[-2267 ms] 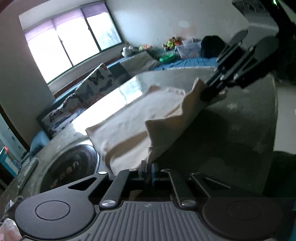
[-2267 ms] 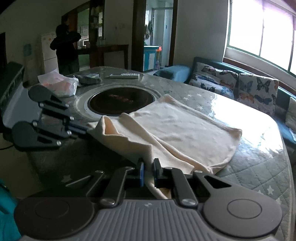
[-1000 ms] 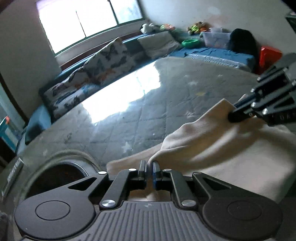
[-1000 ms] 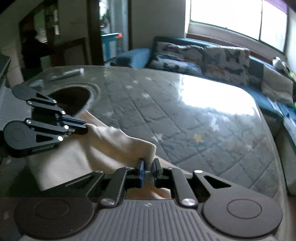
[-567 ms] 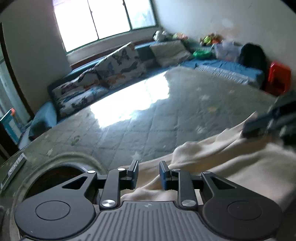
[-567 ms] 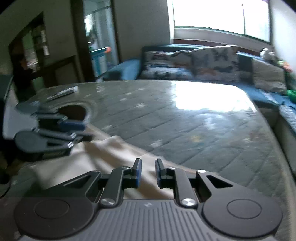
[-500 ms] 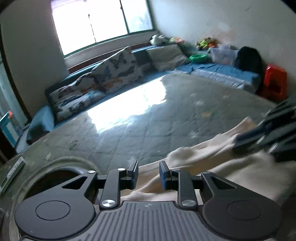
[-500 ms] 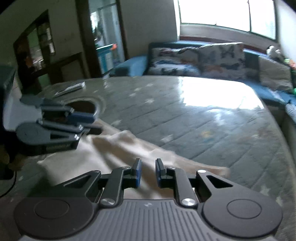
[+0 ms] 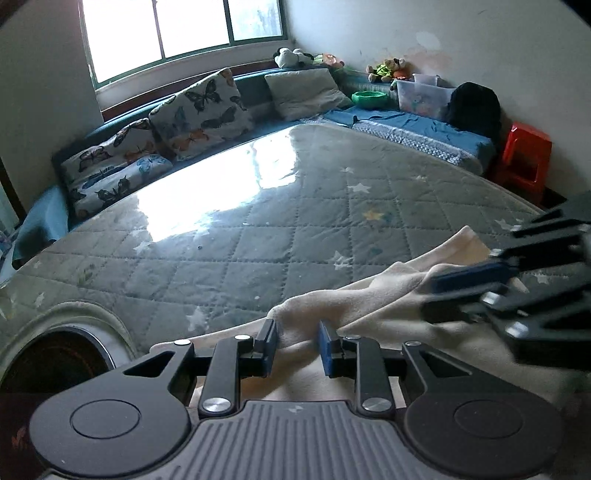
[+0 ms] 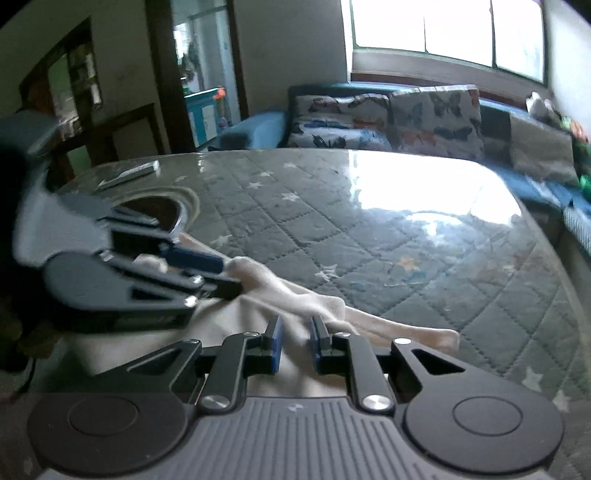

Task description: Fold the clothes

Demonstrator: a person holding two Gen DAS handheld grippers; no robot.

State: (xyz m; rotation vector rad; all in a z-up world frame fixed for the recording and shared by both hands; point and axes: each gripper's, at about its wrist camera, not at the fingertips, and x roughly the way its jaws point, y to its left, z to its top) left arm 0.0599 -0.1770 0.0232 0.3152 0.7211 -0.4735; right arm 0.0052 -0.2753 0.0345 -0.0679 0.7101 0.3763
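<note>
Cream garment (image 9: 373,306), soft and rumpled, lying folded over on the near part of a round table (image 9: 258,221) covered in grey quilted cloth with small stars under a glossy clear sheet. Bunched into a raised ridge along its far edge, with one corner (image 10: 439,338) trailing flat onto the quilted cover.

Left gripper (image 9: 297,347), seen from its own camera, low over the garment's ridge with jaws parted; a hump of cream fabric between the blue pads, neither pad visibly pressing on it. Right gripper (image 9: 465,291) blurred at the right side of that view, also above the garment's far edge, jaws slightly apart.

From the right wrist camera, right gripper (image 10: 295,345) with a narrow gap between its blue pads and a fold of the garment rising into that gap; pads not clamped on it. Left gripper (image 10: 221,273) blurred, on the left of that view, its tips at the garment's ridge.

Round dark inset (image 9: 55,356) with a metal rim sunk into the table, just beside the garment's left end. Flat grey remote-like object (image 10: 129,173) beyond the inset, near the table's far edge. Past the table, a blue bench with butterfly-print cushions (image 9: 199,110) below a bright window (image 9: 184,29). Red stool (image 9: 524,158) off the table's right edge, by the wall.
</note>
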